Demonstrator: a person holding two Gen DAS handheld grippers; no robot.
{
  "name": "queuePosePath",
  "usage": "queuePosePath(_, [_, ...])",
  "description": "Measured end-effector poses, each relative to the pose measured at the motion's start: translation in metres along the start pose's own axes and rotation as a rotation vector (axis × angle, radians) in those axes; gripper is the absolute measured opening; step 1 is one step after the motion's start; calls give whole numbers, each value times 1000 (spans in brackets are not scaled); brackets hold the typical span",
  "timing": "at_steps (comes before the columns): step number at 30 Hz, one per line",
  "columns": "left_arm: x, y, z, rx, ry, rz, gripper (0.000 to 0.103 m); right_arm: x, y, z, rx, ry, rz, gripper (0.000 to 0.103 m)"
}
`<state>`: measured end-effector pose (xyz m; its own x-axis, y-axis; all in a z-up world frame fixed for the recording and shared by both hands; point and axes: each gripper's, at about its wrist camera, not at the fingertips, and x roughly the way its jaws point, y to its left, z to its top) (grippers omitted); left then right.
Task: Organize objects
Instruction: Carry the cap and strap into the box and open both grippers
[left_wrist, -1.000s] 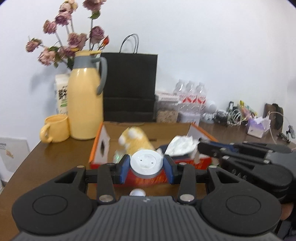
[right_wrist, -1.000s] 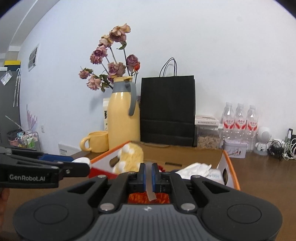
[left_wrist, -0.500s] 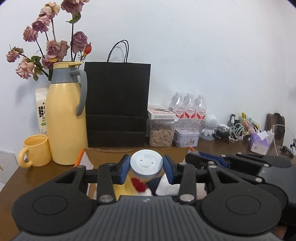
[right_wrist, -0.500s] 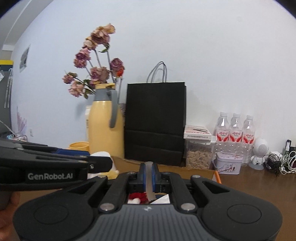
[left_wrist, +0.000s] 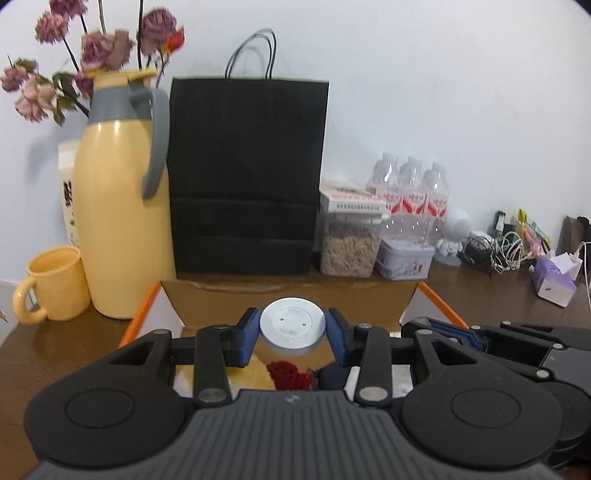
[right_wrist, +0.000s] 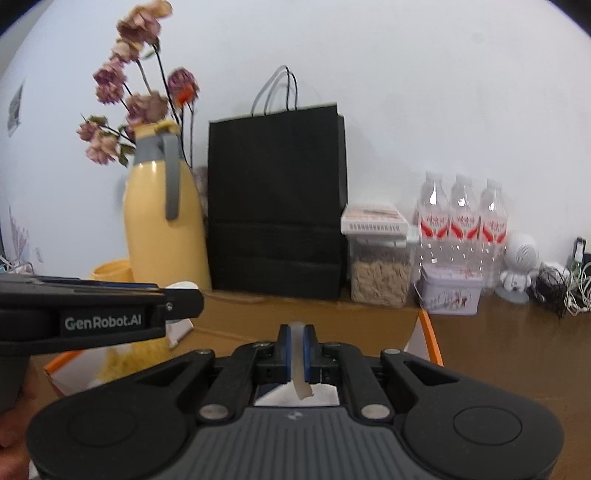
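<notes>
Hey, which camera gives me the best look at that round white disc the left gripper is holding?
The left wrist view. There the round white disc faces the camera, clamped between the left gripper's blue pads above the cardboard box. In the right wrist view, only a white sliver shows behind the gripper's black body.

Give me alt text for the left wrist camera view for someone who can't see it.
The left hand-held gripper holds a round white disc above an open cardboard box on a brown table. Behind stand a yellow jug, yellow mug and black paper bag.
</notes>
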<state>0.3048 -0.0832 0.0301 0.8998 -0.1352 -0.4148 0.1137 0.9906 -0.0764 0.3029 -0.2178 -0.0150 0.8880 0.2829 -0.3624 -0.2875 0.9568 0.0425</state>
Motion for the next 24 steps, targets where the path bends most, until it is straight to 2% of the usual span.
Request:
queuePosePath(9, [-2,1,-2,-2,-8,8,40,-1,5,-4,-24,11,-12,7])
queuePosePath(10, [-2,1,-2,-2,-8,10,42,-1,5,-4,-24,16,-13,9])
queuePosePath(12, [-3,1,-1,-1,-10,18,53,-1,4,-4,-21,20,-19,10])
queuePosePath(14, [-4,1,-2,-4,-20,36,87,1,3,-5,-11,26,-23,22])
queuePosePath(16, [-6,-1,-2,3,-38,64,94,1,1,-6,-3,27,-31,56])
queuePosePath(17, [-7,-1,-2,7,-44,70,100,1,1,-6,0,26,-35,62])
queuePosePath(20, [-9,-1,-2,0,-63,73,103,1,-1,-6,9,25,-42,88])
queuePosePath(21, [-9,-1,-2,-1,-60,73,103,1,-2,-6,16,22,-41,102])
queuePosePath(24, [-7,1,-3,-9,-52,66,103,-1,-3,-5,24,14,-49,103])
